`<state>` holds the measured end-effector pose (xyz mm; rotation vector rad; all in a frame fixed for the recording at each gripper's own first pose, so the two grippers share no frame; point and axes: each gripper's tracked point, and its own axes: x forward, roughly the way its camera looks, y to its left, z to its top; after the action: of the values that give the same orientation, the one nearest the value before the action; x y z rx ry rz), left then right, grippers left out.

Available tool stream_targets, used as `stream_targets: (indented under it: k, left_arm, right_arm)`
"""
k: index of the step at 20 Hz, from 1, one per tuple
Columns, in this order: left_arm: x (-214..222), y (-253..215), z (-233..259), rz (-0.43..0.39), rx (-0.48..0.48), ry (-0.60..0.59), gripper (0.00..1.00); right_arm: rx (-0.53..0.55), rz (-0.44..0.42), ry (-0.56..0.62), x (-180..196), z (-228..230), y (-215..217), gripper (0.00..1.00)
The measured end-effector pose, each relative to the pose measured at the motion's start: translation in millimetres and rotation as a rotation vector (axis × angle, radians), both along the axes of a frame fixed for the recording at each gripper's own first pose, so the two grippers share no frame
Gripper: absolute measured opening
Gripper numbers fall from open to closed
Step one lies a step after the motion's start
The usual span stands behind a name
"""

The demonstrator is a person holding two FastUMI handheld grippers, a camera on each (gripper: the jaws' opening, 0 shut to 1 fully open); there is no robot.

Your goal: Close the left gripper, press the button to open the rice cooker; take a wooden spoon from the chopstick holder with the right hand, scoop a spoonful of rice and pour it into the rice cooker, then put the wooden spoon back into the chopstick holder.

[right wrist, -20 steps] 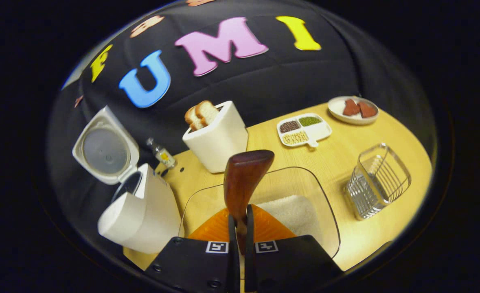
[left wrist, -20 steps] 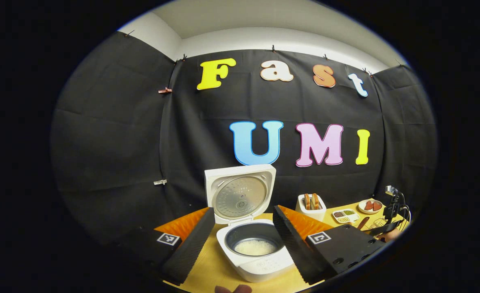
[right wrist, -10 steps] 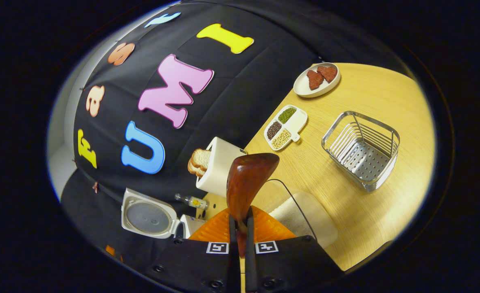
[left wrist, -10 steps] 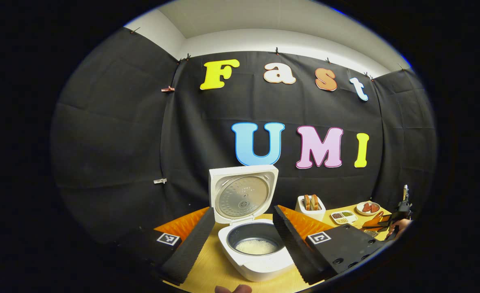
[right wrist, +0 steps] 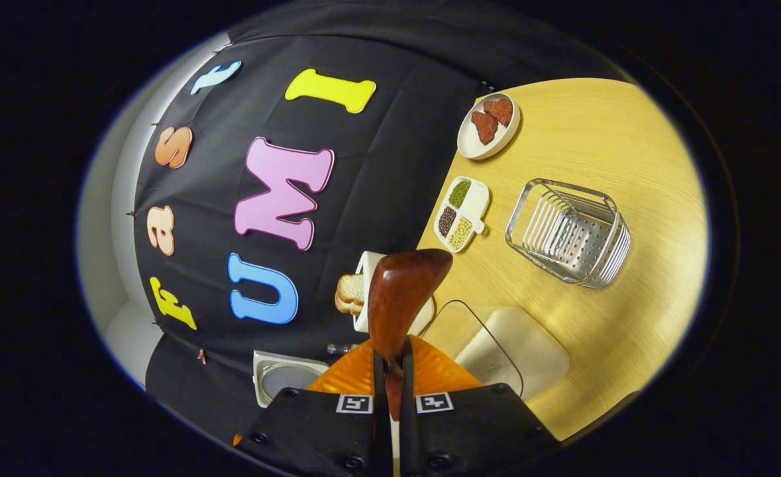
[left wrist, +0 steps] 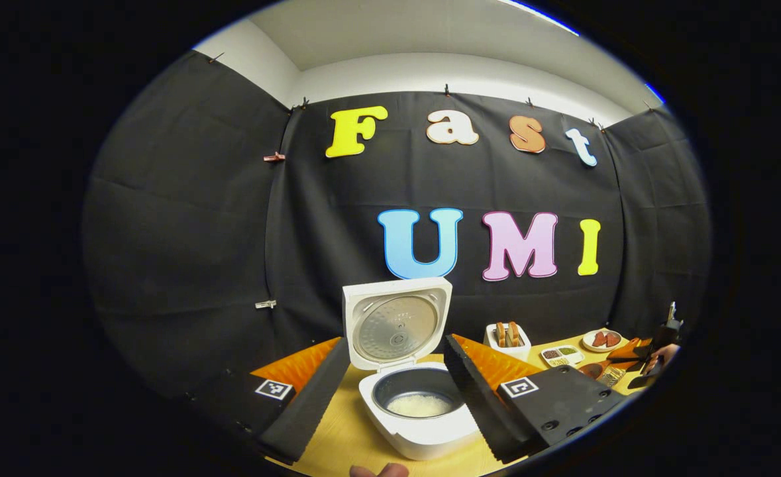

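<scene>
The white rice cooker [left wrist: 423, 434] stands with its lid [left wrist: 395, 324] up and some rice [left wrist: 418, 404] in the dark pot. My left gripper [left wrist: 397, 341] is open, one finger on each side of the cooker, touching nothing. My right gripper [right wrist: 390, 354] is shut on the handle of the brown wooden spoon [right wrist: 400, 295], whose bowl points ahead. This view is rolled hard to one side. The metal wire chopstick holder [right wrist: 566, 232] stands to the upper right of the spoon, apart from it. In the left gripper view, the right gripper [left wrist: 655, 351] is at the far right.
A clear container of rice [right wrist: 513, 344] lies just under the spoon. A white box with bread slices [right wrist: 364, 298], a divided dish of beans [right wrist: 462, 213] and a plate of red pieces [right wrist: 487, 126] line the table's back edge. Bare wood [right wrist: 628, 165] surrounds the holder.
My right gripper has rolled further and swung away from the cooker with the spoon, so the holder sits more centrally ahead. My left gripper has hardly moved and stays open.
</scene>
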<state>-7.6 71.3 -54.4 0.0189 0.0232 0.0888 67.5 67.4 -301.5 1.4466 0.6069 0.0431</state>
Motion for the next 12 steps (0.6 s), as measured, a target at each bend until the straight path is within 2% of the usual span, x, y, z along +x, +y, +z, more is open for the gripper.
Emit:
stream_targets:
  k: [6, 9, 12]
  left_arm:
    - [-10, 6, -5, 0.008, -0.038, 0.003, 0.98]
    - [-15, 12, -11, 0.023, -0.055, 0.013, 0.98]
    - [-19, 17, -14, 0.039, -0.071, 0.015, 0.98]
  right_arm:
    - [0.058, 0.049, 0.003, -7, 46, 28, 0.09]
    - [0.143, 0.09, -0.012, -2, 77, 61, 0.09]
    - [0.179, 0.154, -0.051, 4, 105, 102, 0.09]
